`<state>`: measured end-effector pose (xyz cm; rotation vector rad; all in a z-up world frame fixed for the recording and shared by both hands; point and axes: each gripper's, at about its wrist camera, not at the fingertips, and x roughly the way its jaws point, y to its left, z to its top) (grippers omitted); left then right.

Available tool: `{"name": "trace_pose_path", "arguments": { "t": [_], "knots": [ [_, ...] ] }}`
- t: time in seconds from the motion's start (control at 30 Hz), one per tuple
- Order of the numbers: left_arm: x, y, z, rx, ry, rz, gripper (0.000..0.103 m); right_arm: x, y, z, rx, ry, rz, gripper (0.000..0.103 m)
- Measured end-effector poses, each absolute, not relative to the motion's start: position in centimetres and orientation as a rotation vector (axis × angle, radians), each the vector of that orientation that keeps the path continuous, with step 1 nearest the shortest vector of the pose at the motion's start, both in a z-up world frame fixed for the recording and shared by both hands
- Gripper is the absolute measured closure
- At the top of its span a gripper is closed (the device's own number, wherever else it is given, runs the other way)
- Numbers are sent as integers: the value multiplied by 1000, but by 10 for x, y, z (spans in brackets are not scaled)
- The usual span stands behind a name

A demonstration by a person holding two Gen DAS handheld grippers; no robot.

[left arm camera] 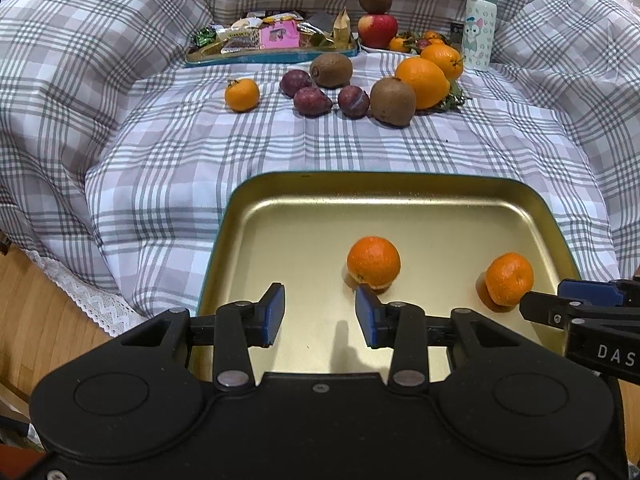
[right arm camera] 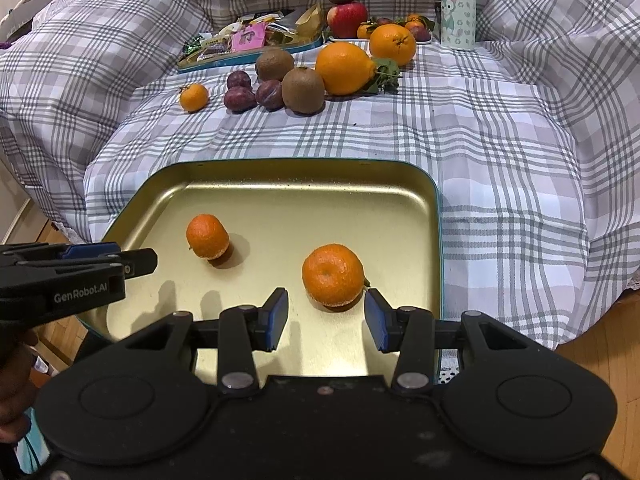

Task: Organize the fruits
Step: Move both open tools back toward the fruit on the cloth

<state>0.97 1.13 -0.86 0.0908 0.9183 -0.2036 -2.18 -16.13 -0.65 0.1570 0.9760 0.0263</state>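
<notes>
Inside: two dimpled round tangerines on smooth brass-toned tray.

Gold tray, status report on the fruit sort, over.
Left gripper, right gripper: fingers apart, empty, above tray. Two mandarins in tray. Third mandarin, plums, kiwis, oranges on cloth. Path clear.

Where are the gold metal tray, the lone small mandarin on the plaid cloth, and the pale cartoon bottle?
Gold metal tray (left arm camera: 400, 184), left wrist view, far rim.
Lone small mandarin (left arm camera: 241, 95), left wrist view, centre.
Pale cartoon bottle (right arm camera: 458, 12), right wrist view, body.
</notes>
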Motion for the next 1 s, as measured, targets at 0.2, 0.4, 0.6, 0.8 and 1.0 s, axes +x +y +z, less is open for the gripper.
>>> {"name": "trace_pose_path", "arguments": {
  "t": [0.2,0.4,0.6,0.8,1.0],
  "knots": [
    [22,13,-5,84,915,-190,55,-14,-164,-4,173,967,22,57],
    [37,14,-1,85,915,-181,55,0,-165,-1,185,959,20,57],
    [53,13,2,94,911,-184,55,20,-165,2,193,954,26,57],
    [71,11,3,103,903,-191,55,44,-168,3,206,953,25,57],
    [93,7,3,115,892,-205,55,70,-168,2,212,955,24,57]
  ]
}}
